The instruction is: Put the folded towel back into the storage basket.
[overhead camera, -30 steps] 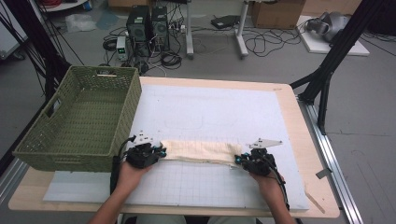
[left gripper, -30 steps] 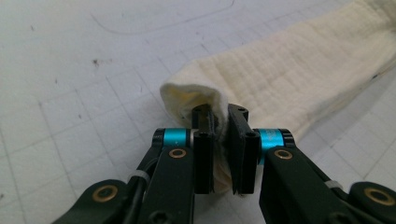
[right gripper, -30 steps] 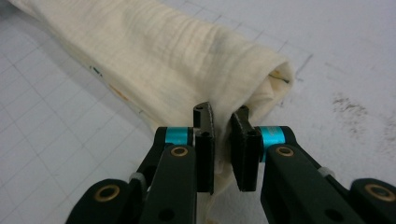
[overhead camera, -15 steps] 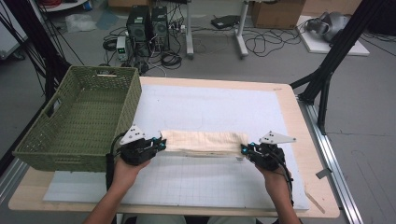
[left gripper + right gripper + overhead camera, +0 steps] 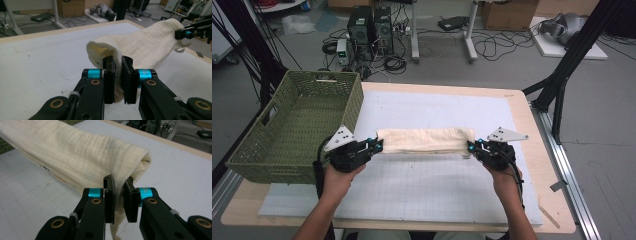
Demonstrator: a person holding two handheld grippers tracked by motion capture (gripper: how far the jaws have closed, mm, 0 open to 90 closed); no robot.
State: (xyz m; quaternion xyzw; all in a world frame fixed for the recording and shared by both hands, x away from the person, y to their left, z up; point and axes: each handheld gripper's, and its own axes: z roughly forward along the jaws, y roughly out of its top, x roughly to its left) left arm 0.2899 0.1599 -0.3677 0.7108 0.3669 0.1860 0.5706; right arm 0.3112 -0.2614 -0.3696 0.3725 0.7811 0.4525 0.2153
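Note:
A folded cream cloth [image 5: 424,140] hangs stretched between my two grippers above the white gridded mat [image 5: 432,185]. My left gripper [image 5: 376,145] is shut on the cloth's left end, and in the left gripper view the fabric [image 5: 140,47] is pinched between the black jaws of the left gripper [image 5: 118,65]. At the cloth's right end my right gripper [image 5: 472,146] is shut on it too. The right gripper view has the cloth [image 5: 75,155] bunched between the jaws of the right gripper [image 5: 119,183], with a loose edge hanging below.
A green woven basket [image 5: 294,125] stands on the table's left side, close to my left hand. The wooden table edge [image 5: 537,150] runs along the right. Cables, computer boxes and black frame legs lie on the floor beyond the table.
Both grippers have risen from the mat, lifting the cloth with them. The cloth now hangs taut in the air between them.

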